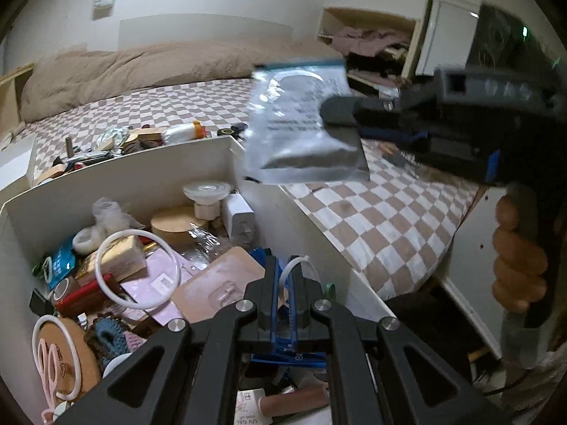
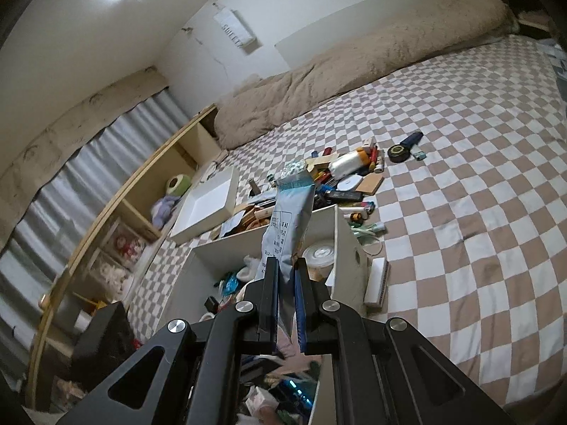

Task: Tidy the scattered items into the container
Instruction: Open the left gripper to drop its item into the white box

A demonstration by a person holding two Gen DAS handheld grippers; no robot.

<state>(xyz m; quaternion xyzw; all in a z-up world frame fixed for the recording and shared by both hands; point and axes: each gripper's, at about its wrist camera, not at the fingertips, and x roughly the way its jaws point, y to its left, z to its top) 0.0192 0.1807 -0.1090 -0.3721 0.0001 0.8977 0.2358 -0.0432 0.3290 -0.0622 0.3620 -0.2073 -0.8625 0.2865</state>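
Note:
A white open box on the checkered bed is full of mixed small items. My right gripper is shut on a silver foil packet with a blue top edge and holds it in the air over the box's right wall. In the right wrist view the packet sticks out between the fingers of the right gripper, above the box. My left gripper is low over the box, nearly shut, with a white plastic loop between its fingers. Scattered items lie on the bed behind the box.
A second, shallow white box sits by the wooden shelf. A white harmonica-like bar lies beside the box. A rolled tan duvet lies along the wall. Black tape and a lighter lie apart on the sheet.

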